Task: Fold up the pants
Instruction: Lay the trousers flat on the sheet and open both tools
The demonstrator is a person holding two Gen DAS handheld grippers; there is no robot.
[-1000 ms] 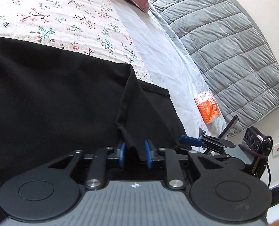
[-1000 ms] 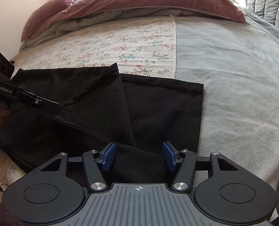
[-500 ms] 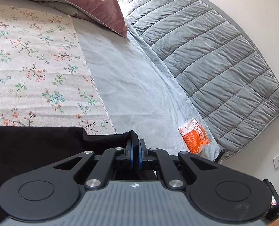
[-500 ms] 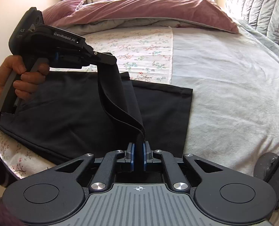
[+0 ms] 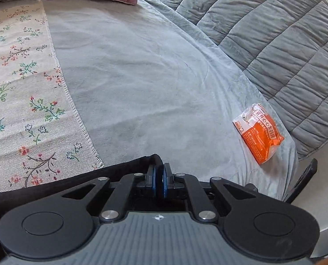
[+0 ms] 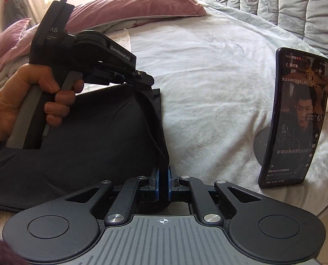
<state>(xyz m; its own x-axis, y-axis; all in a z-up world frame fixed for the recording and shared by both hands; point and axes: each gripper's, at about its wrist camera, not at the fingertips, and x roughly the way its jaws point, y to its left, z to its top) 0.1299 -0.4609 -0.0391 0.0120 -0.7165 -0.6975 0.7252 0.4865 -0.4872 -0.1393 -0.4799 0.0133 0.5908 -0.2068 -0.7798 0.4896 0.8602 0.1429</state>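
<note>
The black pants (image 6: 80, 137) lie on the bed at the left of the right wrist view. My right gripper (image 6: 163, 184) is shut on the near hem corner, which rises to it in a fold. My left gripper (image 6: 149, 81), held in a hand, is shut on the far hem corner and holds it above the bed. In the left wrist view the left gripper (image 5: 159, 182) pinches a black fabric edge (image 5: 130, 165), and the rest of the pants is hidden below the gripper body.
A phone (image 6: 296, 119) stands upright on a round stand at the right on the grey sheet (image 6: 208, 77). An orange packet (image 5: 260, 135) lies by the grey quilt (image 5: 274, 33). A floral cloth (image 5: 20, 88) and mauve pillows (image 6: 130, 8) lie at the left and back.
Both grippers closed on the hem corners, then lifted them and carried them to the right over the grey sheet. The phone has come into the right wrist view.
</note>
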